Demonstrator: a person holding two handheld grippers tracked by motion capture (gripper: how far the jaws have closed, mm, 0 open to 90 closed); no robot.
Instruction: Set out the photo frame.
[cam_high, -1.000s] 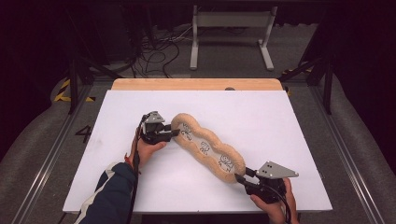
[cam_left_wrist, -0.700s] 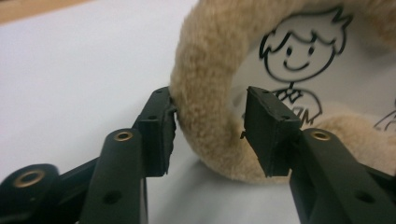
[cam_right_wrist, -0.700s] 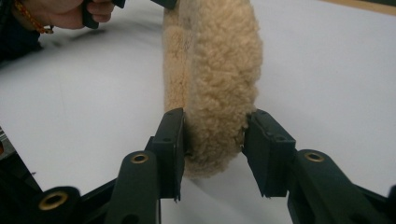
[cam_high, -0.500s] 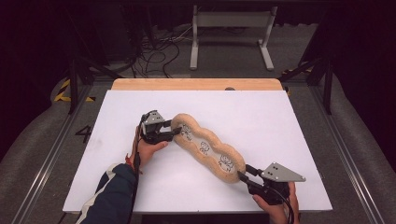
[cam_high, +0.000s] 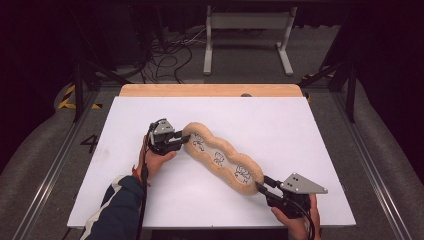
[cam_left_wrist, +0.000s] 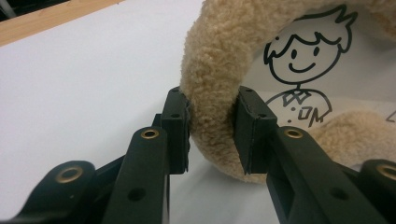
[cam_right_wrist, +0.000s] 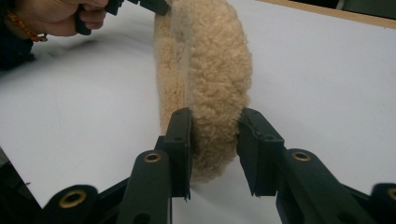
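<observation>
A long tan plush case (cam_high: 220, 159) with a clear window of cartoon drawings lies diagonally on the white table top (cam_high: 300, 130). My left gripper (cam_high: 184, 140) holds its upper-left end. In the left gripper view both pads press the fuzzy rim (cam_left_wrist: 210, 70), and the jaws have just been closing on it. My right gripper (cam_high: 261, 185) grips the lower-right end. In the right gripper view the plush edge (cam_right_wrist: 215, 60) is pinched between the pads, and these jaws have also just been closing. The other hand (cam_right_wrist: 56, 16) shows at the far end.
The white top rests on a wooden board (cam_high: 210, 90) whose edge shows at the back. Behind the table a metal stand (cam_high: 247, 20) and loose cables (cam_high: 165, 50) lie on the dark floor. Bare white surface surrounds the case on all sides.
</observation>
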